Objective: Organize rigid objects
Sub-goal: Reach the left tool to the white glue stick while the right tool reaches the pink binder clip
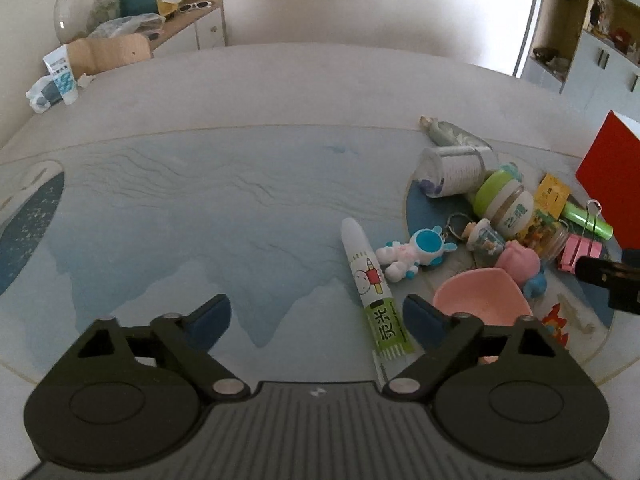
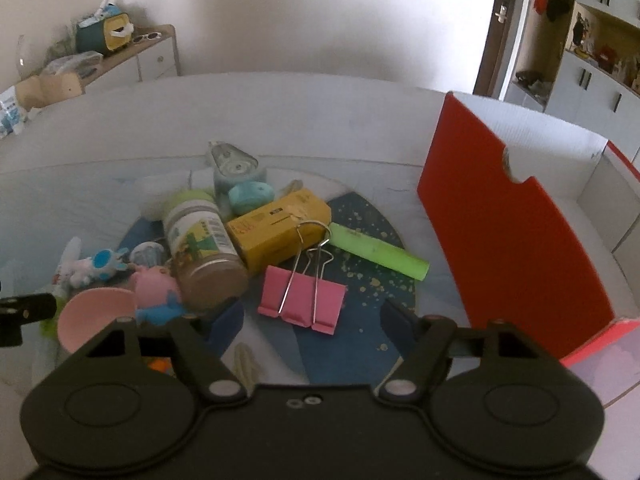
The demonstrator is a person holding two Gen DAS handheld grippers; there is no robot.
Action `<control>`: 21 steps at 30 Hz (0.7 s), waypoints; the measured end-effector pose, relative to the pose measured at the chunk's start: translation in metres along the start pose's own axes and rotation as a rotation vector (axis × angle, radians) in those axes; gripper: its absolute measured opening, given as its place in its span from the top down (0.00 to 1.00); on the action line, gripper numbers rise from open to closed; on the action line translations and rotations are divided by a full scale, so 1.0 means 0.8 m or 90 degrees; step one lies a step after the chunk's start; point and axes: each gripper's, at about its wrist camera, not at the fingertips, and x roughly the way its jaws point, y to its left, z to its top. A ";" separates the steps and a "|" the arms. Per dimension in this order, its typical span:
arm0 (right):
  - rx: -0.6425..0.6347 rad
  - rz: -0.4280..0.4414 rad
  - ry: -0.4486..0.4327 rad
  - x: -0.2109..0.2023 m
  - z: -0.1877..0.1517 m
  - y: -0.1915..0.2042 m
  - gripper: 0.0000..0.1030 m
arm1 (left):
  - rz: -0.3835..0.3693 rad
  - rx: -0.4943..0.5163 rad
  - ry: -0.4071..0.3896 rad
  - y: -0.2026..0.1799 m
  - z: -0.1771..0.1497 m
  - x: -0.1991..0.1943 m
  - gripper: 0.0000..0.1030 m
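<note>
A heap of small objects lies on a blue patterned mat (image 1: 200,208). My left gripper (image 1: 316,316) is open low over the mat, and a white and green glue tube (image 1: 372,280) lies just inside its right finger, untouched. An astronaut toy (image 1: 412,254) and a pink bowl (image 1: 480,296) sit right of the tube. My right gripper (image 2: 312,320) is open with a pink binder clip (image 2: 302,302) lying between and just ahead of its fingertips, a gap on both sides. Behind the clip lie a yellow box (image 2: 276,228), a green highlighter (image 2: 380,252) and a brown-filled jar (image 2: 200,240).
An open red box (image 2: 520,220) with a white inside stands right of the heap. A tin can (image 1: 452,170), a green-lidded jar (image 1: 504,200) and a pink pig toy (image 2: 154,286) crowd the pile. A cluttered sideboard (image 1: 192,20) stands at the far left wall.
</note>
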 end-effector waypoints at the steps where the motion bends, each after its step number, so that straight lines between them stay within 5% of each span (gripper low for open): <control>1: 0.001 0.000 0.002 0.003 0.001 0.001 0.30 | -0.001 0.000 0.002 0.000 0.000 0.001 0.11; 10: 0.010 -0.013 0.012 0.016 0.006 0.009 0.37 | -0.009 0.008 0.007 -0.012 -0.001 0.006 0.36; 21: 0.024 0.003 0.014 0.015 0.012 0.006 0.54 | -0.020 0.005 0.009 -0.015 0.001 0.009 0.77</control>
